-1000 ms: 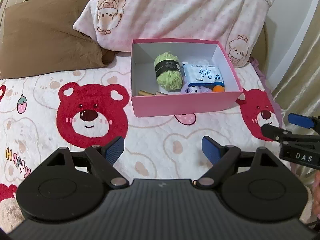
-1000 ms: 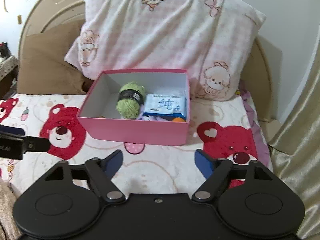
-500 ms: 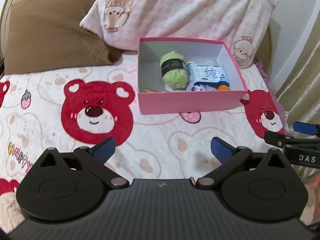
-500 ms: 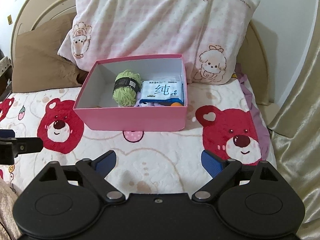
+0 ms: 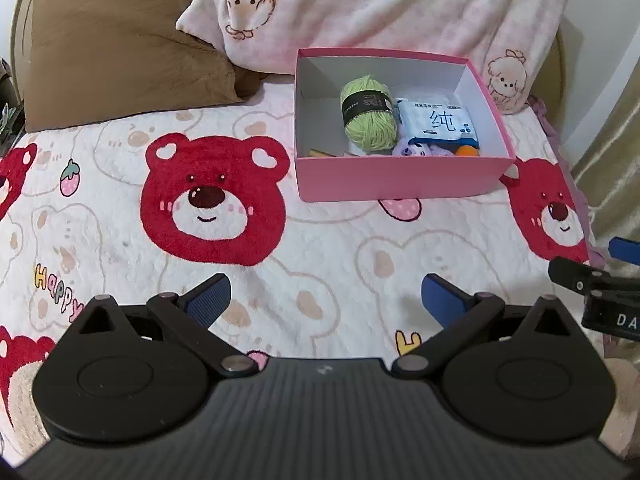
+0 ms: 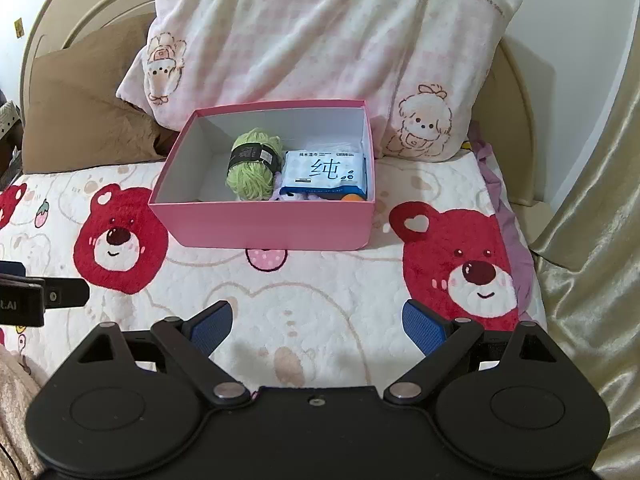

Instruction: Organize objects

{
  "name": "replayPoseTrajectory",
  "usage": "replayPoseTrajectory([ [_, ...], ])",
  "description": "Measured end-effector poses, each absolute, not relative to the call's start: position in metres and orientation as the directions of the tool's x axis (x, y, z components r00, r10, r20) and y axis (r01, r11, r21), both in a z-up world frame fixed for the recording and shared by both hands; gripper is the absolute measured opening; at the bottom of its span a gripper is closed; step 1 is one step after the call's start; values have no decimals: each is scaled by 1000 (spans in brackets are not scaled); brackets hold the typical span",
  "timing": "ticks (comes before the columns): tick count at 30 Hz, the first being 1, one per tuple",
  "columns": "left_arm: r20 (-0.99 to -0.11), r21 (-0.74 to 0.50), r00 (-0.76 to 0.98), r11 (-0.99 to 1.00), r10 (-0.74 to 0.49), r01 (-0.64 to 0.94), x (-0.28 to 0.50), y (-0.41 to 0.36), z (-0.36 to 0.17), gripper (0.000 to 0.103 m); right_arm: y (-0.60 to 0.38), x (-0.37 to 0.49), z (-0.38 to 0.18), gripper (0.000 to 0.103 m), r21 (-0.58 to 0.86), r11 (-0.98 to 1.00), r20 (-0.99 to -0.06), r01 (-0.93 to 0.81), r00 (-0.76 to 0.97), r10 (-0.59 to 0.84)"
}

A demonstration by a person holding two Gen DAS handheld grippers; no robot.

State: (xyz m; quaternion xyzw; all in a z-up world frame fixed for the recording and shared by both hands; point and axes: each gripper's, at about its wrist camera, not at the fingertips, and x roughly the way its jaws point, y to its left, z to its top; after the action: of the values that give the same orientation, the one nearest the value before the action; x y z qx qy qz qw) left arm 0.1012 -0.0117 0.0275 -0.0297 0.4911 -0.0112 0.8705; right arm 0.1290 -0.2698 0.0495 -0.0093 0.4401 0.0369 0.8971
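A pink box stands on the bear-print bedspread in front of the pillows. Inside lie a green yarn ball, a white and blue wipes pack, a small purple plush and an orange ball, both partly hidden by the box wall. My left gripper hovers open over the bedspread, well short of the box, with nothing between its fingers. Just as open and empty, my right gripper hangs over the bedspread near the front.
A pink checked pillow and a brown pillow lean on the headboard behind the box. A golden curtain hangs at the right. The right gripper's tip shows at the left wrist view's right edge.
Both grippers' fingers have spread wider. Both views have tilted so the box and pillows sit a little lower and farther right in the left wrist view.
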Motion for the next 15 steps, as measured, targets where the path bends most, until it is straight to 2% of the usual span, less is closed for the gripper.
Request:
replayPoseTrajectory([
  [15, -883, -27, 470, 1000, -21, -7, 102, -12, 18, 103, -270, 124, 48, 94, -19, 997, -797, -74, 603, 30],
])
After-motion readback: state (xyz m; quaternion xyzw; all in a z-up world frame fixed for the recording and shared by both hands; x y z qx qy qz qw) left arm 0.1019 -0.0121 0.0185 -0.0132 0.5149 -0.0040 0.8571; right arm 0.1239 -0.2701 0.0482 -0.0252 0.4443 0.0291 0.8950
